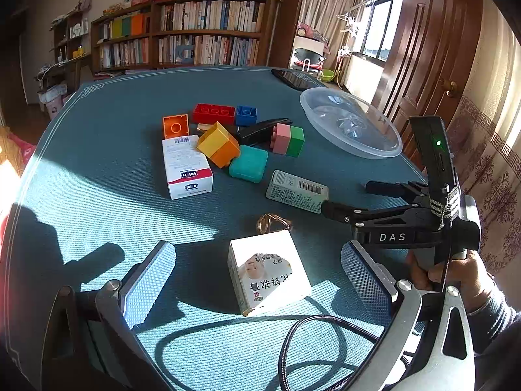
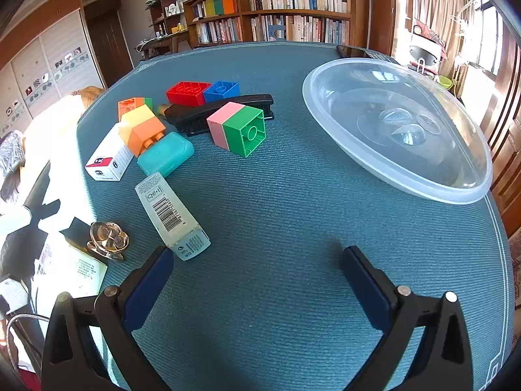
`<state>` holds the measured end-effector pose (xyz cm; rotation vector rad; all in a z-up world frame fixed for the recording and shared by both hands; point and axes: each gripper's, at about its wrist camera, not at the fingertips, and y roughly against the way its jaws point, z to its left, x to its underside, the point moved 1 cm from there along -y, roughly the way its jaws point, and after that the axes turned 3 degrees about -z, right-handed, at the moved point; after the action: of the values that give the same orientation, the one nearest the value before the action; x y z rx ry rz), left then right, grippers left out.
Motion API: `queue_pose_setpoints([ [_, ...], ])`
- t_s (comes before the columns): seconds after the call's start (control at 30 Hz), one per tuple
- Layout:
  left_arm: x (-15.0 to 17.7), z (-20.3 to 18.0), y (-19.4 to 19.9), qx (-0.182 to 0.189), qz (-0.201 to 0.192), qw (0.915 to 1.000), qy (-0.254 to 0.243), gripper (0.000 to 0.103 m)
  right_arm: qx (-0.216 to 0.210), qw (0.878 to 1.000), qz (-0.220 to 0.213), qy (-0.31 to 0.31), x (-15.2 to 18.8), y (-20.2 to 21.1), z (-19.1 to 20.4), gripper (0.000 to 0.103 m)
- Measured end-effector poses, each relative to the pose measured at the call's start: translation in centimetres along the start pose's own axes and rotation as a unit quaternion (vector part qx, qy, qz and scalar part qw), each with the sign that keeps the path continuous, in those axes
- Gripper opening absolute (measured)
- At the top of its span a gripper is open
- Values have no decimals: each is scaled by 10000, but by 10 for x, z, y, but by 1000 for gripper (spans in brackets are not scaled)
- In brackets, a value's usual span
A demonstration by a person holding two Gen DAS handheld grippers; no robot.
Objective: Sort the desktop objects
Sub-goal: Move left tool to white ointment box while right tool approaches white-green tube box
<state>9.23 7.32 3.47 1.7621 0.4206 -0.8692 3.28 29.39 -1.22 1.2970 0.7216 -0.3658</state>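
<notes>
My left gripper (image 1: 257, 252) is open, with a white carton (image 1: 267, 270) lying between its fingers, untouched by either pad. My right gripper (image 2: 257, 254) is open over bare cloth; in the left wrist view the right gripper (image 1: 353, 197) hovers by a grey-green barcode box (image 1: 296, 194). That barcode box (image 2: 172, 218) lies just beyond its left fingertip. Farther back lie a red brick (image 2: 188, 93), a blue brick (image 2: 222, 90), a pink-green block (image 2: 237, 128), a yellow-orange block (image 2: 141, 127), a teal case (image 2: 165, 158), a white-red box (image 1: 187, 169) and a black brush (image 2: 221, 110).
A clear plastic bowl (image 2: 397, 127) sits at the right of the teal-covered table (image 2: 276, 211), with a dark phone (image 2: 353, 52) behind it. A gold ornament (image 2: 109, 239) lies near the white carton. A black cable (image 1: 309, 335) loops under my left gripper. Bookshelves stand beyond the table.
</notes>
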Motion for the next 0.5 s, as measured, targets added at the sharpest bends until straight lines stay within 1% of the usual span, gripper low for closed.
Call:
queue_pose_setpoints([
  [0.1, 5, 2, -7, -19, 121, 9999, 106, 103, -161, 9996, -153, -179, -1, 4, -5, 103],
  [0.3, 9, 6, -13, -311, 189, 9993, 66, 103, -405, 9976, -376, -421, 0, 10, -12, 103],
  [0.33, 10, 5, -14, -348, 216, 9992, 41, 101, -438, 9973, -398, -439, -1, 10, -13, 103],
  [0.47, 16, 5, -20, -496, 350, 9981, -96, 86, -527, 9963, -515, -447, 1, 12, -11, 103],
  [0.5, 17, 5, -21, -516, 388, 9978, -119, 85, -531, 9962, -533, -428, 2, 13, -10, 103],
])
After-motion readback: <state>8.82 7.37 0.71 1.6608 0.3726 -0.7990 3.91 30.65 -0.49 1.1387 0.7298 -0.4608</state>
